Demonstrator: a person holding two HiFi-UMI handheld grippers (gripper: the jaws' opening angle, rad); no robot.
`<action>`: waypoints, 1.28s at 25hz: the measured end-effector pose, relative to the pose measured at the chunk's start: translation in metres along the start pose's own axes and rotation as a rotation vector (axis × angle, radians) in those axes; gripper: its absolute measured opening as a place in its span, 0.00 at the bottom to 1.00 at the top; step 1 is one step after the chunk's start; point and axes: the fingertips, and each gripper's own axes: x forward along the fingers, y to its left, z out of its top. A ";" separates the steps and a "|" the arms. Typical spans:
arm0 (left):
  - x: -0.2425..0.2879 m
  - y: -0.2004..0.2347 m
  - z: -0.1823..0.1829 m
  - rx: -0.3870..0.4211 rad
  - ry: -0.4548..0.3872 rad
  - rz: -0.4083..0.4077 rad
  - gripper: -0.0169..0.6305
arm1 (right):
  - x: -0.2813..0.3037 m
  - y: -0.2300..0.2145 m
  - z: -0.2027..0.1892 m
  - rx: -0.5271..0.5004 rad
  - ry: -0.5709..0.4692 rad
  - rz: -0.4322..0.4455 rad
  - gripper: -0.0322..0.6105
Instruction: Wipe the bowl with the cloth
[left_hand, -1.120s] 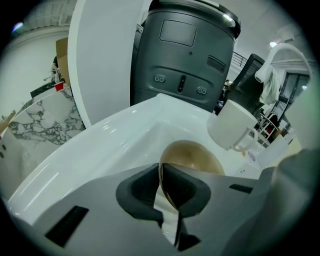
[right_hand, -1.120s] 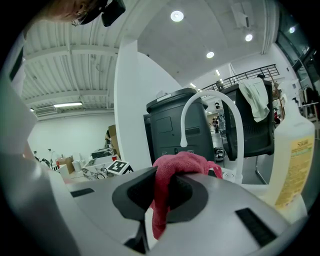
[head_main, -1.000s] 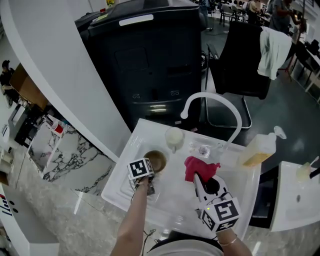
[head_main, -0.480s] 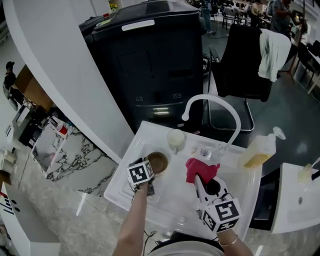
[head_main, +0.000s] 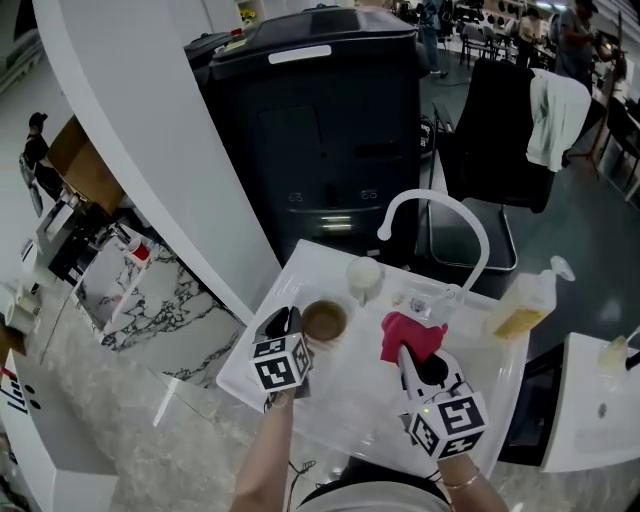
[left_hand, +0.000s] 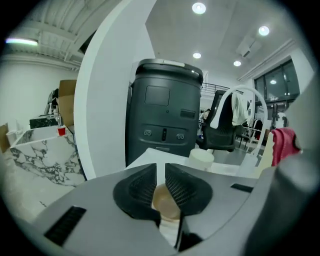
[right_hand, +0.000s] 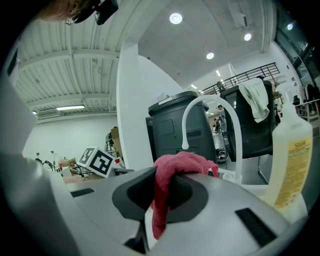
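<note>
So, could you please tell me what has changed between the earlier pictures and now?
The left gripper has lifted up and back from the bowl, which it seems to have let go of. Its jaws have just been opening and stand apart, with the bowl only showing through the gap. The bowl stays in the sink, and the right gripper stays shut on the cloth.
</note>
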 end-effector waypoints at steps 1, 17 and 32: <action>-0.008 0.000 0.005 0.002 -0.023 0.000 0.12 | 0.000 0.001 0.001 0.000 -0.001 0.000 0.11; -0.124 0.004 0.044 0.049 -0.252 -0.016 0.09 | -0.002 0.027 0.007 -0.024 -0.019 0.038 0.11; -0.181 0.020 0.028 0.046 -0.284 0.008 0.08 | -0.007 0.054 0.008 -0.046 -0.017 0.063 0.11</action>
